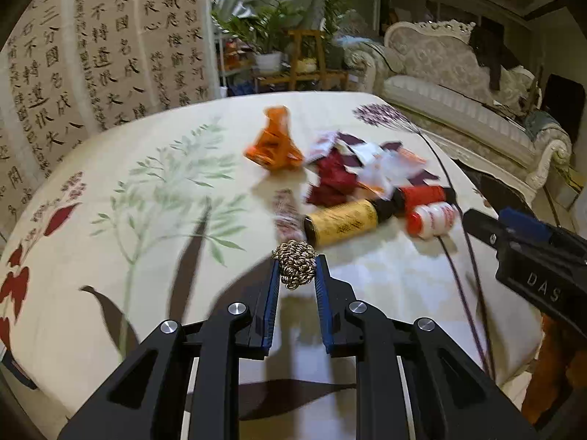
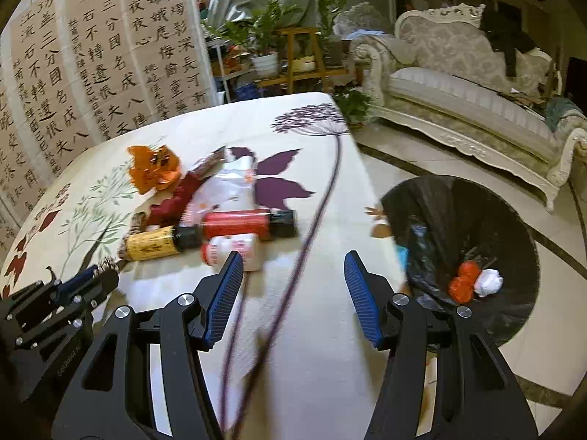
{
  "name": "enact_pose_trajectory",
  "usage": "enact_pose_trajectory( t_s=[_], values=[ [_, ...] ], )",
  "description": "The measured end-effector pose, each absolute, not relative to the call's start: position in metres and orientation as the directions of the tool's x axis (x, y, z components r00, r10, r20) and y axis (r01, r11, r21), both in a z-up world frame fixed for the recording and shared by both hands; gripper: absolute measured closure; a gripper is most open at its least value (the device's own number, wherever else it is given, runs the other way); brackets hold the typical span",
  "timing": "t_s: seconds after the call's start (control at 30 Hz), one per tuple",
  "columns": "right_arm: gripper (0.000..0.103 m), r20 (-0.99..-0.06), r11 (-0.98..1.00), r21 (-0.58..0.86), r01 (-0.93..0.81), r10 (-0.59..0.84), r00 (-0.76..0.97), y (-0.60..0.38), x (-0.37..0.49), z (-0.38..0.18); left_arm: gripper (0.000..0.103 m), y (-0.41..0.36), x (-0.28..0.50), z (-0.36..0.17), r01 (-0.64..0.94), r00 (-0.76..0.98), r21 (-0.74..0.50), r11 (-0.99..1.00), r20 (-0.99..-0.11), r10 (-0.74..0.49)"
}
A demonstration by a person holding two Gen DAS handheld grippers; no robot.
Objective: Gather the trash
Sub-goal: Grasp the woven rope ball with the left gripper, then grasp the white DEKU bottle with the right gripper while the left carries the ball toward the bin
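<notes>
Clamped on a knotted rope ball [image 1: 294,269] between blue pads: left tongs [image 1: 295,275], at 6 o'clock of the left wrist view, above a flowered tablecloth [image 1: 110,190].

Beyond the ball, toward 12 o'clock, a heap of trash on the cloth, left to right in that view:
- crumpled orange wrapper [image 1: 275,139], blurred, at 11 o'clock of the heap
- small striped packet [image 1: 288,216], just beside the ball's far side
- yellow bottle [image 1: 341,222] lying flat, black cap touching the red bottle
- dark red wrapper [image 1: 332,179] behind the yellow bottle
- white torn wrappers [image 1: 381,165], overlapping the dark red one
- red bottle [image 1: 422,196] on its side
- small white-and-red bottle [image 1: 431,220] at 3 o'clock of the heap, lying just beside the red bottle

Spread wide with nothing between the pads: right tongs [image 2: 293,282], hanging over the cloth's near right part, the small white-and-red bottle close to the left pad.

At 3 o'clock of the right wrist view, on the tiled floor [image 2: 550,348] beside the table edge: round bin [image 2: 513,220] lined with a black bag [image 2: 422,212]. Inside, toward the bottom: two red crumpled pieces [image 2: 464,280] touching a white paper wad [image 2: 488,281], plus something blue against the near wall, too blurred to tell.

Behind, at 1 o'clock: pale carved sofa [image 2: 458,84].
</notes>
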State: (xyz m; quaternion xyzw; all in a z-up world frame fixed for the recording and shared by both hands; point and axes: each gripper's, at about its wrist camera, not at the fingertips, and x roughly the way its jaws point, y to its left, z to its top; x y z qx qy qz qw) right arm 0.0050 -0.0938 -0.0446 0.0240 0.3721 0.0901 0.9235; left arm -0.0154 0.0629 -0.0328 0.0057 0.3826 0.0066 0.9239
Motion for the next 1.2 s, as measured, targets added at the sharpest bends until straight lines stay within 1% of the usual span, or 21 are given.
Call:
enact_pose_trajectory(
  t_s=[0.23,0.6,0.67,0.7,0.77,1.0,1.2],
  values=[
    [0.047,-0.694,0.978,0.090,-0.188,0.197,0.692,-0.068,0.009,-0.047,0.082,0.088,-0.010,-0.034,-0.059,0.710,0.024,0.998,-0.701,0.059],
    [0.047,-0.744,0.984,0.051,-0.170,0.151,0.651,-0.050,0.024,-0.059,0.082,0.109,-0.006,-0.040,-0.085,0.709,0.016,0.996,-0.702,0.072],
    [0.051,-0.749,0.984,0.046,-0.170,0.146,0.646,-0.047,0.025,-0.061,0.082,0.110,-0.006,-0.041,-0.087,0.709,0.013,0.996,-0.702,0.071],
    [0.058,-0.752,0.985,0.043,-0.170,0.144,0.643,-0.046,0.025,-0.062,0.082,0.111,-0.005,-0.040,-0.088,0.709,0.013,0.996,-0.702,0.071],
    [0.064,-0.751,0.985,0.032,-0.170,0.135,0.646,-0.045,0.024,-0.063,0.082,0.111,-0.005,-0.040,-0.088,0.709,0.011,0.996,-0.702,0.070],
    [0.064,-0.742,0.984,0.036,-0.176,0.144,0.655,-0.052,0.017,-0.060,0.082,0.109,-0.004,-0.039,-0.080,0.709,0.008,0.997,-0.702,0.062],
    [0.064,-0.718,0.988,0.036,-0.148,0.129,0.684,-0.070,0.007,-0.050,0.082,0.094,-0.004,-0.036,-0.048,0.719,0.002,0.999,-0.695,0.036]
  ],
)
